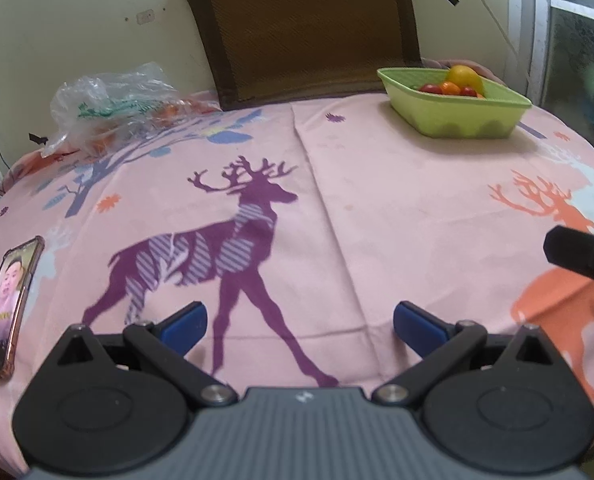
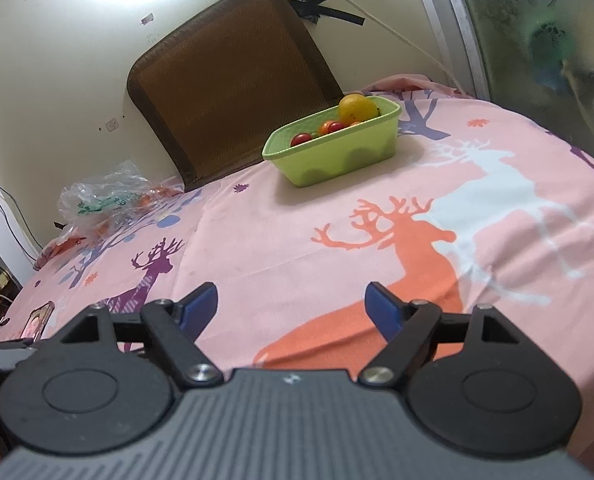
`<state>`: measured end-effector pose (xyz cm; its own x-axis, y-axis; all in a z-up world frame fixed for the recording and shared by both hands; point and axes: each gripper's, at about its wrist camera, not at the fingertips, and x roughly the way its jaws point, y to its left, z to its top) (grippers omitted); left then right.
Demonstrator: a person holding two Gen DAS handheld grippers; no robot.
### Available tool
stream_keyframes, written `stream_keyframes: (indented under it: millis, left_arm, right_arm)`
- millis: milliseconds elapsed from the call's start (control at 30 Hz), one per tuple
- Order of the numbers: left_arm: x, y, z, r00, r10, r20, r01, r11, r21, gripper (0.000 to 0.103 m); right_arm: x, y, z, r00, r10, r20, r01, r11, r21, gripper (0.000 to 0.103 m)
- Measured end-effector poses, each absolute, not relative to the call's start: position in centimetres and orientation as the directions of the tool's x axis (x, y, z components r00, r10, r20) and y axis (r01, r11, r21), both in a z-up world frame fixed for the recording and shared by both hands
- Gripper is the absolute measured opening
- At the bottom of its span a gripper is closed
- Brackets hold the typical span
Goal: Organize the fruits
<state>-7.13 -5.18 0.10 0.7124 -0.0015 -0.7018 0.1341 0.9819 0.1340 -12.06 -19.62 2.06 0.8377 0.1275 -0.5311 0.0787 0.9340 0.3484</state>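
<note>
Both grippers hang low over a pink cloth [image 1: 377, 208] with deer prints, and each holds nothing. The left gripper [image 1: 300, 326] has its two blue fingers [image 1: 185, 326] spread wide apart. The right gripper [image 2: 292, 310] has its fingers [image 2: 383, 312] spread wide in the same way; a black part of it shows at the right edge of the left view.

One green basket [image 2: 337, 156] stands at the far right side of the surface, near a brown cushion [image 2: 233, 80] that leans on the wall. In the basket lies one big yellow fruit [image 2: 357, 107], and beside it some small fruits: I count about three red [image 2: 301, 139] and two orange [image 1: 451, 88], but some are partly hidden.

One crumpled plastic bag [image 1: 109, 104] lies at the far left, well apart from the basket. Orange things show through it; I cannot count them. One phone [image 1: 7, 300] lies at the near left edge.
</note>
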Motion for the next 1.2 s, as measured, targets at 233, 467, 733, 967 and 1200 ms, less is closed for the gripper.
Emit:
stream_keyframes:
  millis: [233, 467, 733, 967, 1200]
  left_arm:
    - [-8.2, -5.7, -0.4, 0.710, 0.005, -0.704, 0.135, 0.981, 0.142, 0.103]
    - [-8.6, -5.4, -0.6, 0.714, -0.001, -0.701, 0.117, 0.986, 0.118, 0.103]
    - [-9.0, -5.3, -0.7, 0.717, -0.005, -0.697, 0.107, 0.989, 0.102, 0.103]
    - [-9.3, -5.1, -0.8, 0.710, -0.023, -0.703, 0.109, 0.991, 0.078, 0.103]
    - [-9.9, -5.2, -0.9, 0.712, -0.030, -0.702, 0.115, 0.991, 0.075, 0.103]
  right_arm:
    - [-13.1, -19.7, 2.0, 0.837, 0.123, -0.533, 0.080, 0.936, 0.343, 0.083]
    - [-13.2, -19.6, 1.6, 0.820, 0.146, -0.554, 0.077, 0.930, 0.360, 0.084]
    - [-13.2, -20.0, 0.7, 0.787, 0.179, -0.590, 0.096, 0.910, 0.404, 0.084]
    - [-13.4, -19.8, 0.7, 0.786, 0.177, -0.593, 0.092, 0.914, 0.395, 0.087]
    - [-13.6, -19.7, 0.7, 0.783, 0.177, -0.597, 0.089, 0.917, 0.389, 0.088]
